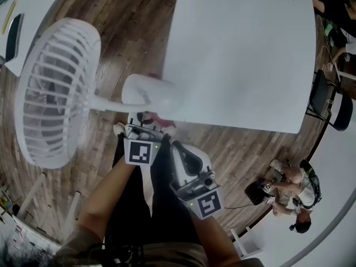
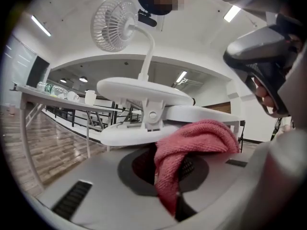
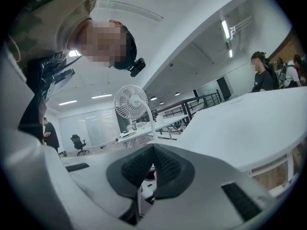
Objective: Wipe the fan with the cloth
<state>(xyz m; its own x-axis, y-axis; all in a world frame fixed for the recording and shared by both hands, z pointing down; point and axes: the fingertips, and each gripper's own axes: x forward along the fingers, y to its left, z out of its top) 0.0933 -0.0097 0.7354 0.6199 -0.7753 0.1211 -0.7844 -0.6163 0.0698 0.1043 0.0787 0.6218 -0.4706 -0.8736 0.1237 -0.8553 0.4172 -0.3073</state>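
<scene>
The left gripper point(image 2: 169, 176) pinches the cloth point(image 2: 196, 139) just beneath the fan point(image 2: 144, 94); right gripper point(image 3: 152, 170) clenched empty.

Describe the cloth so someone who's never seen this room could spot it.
Find the big white table and the fan's white clip base at its near edge. Just before that clip, the left gripper pinches the cloth: a bunched pink-red rag, the only coloured thing among white parts.

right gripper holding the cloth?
No: the right gripper has its jaws shut together on nothing, while the cloth is pinched in the left gripper.
</scene>
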